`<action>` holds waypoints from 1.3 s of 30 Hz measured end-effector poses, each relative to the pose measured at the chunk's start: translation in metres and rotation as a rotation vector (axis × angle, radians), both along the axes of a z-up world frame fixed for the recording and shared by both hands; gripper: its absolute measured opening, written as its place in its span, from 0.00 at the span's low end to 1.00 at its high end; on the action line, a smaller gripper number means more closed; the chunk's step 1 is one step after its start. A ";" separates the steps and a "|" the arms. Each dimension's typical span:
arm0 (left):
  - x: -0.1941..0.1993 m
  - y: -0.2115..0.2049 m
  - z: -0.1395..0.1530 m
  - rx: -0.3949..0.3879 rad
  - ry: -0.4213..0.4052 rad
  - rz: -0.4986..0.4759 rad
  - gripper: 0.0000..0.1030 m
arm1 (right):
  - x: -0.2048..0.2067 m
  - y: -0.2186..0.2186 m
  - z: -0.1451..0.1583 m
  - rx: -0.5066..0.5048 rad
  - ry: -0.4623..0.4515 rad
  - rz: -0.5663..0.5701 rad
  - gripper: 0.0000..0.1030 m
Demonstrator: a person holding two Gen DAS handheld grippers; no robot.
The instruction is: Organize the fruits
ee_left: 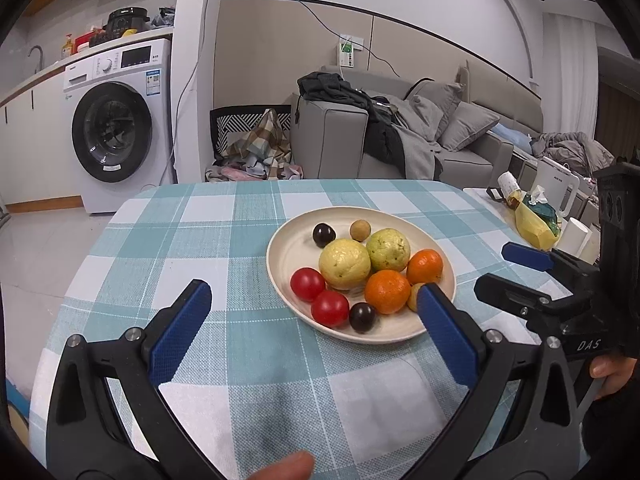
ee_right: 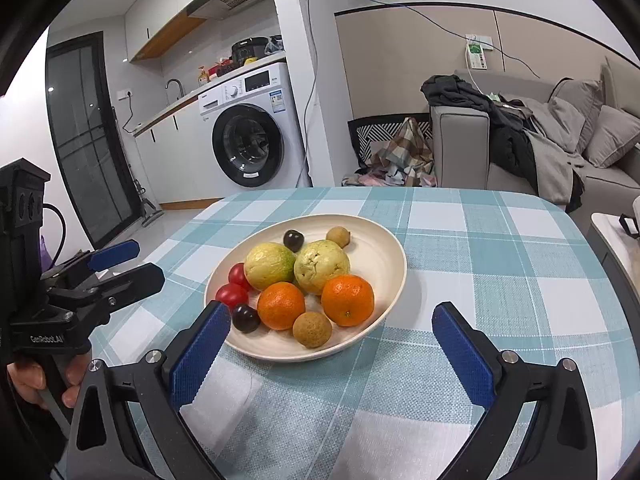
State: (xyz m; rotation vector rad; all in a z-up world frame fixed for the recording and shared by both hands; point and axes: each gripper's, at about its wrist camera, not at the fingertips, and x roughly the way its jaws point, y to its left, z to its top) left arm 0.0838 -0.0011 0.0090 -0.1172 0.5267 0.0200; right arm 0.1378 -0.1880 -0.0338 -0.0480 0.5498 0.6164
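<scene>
A cream plate [ee_left: 288,240] [ee_right: 380,248] on the checked table holds two yellow-green guavas [ee_left: 345,263] [ee_right: 322,266], two oranges [ee_left: 387,291] [ee_right: 347,300], two red tomatoes [ee_left: 307,284] [ee_right: 231,294], two dark plums [ee_left: 362,317] [ee_right: 245,318] and two small brown fruits [ee_left: 360,230] [ee_right: 312,329]. My left gripper [ee_left: 316,300] is open and empty above the table, just in front of the plate. My right gripper [ee_right: 332,316] is open and empty, its left fingertip over the plate's near rim.
The table wears a teal and white checked cloth [ee_left: 224,236] [ee_right: 500,264]. A side table at the right holds a yellow bag [ee_left: 534,224] and a white kettle [ee_left: 558,188]. A washing machine [ee_left: 120,128], laundry basket and grey sofa [ee_left: 460,136] stand behind.
</scene>
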 end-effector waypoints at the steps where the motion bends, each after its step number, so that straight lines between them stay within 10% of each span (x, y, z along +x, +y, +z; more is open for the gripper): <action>1: -0.002 -0.001 -0.002 0.001 -0.001 -0.002 0.99 | -0.002 0.000 0.001 0.001 -0.007 0.003 1.00; 39: -0.006 0.002 -0.011 -0.011 -0.027 0.007 0.99 | -0.032 0.009 0.008 -0.031 -0.135 0.051 1.00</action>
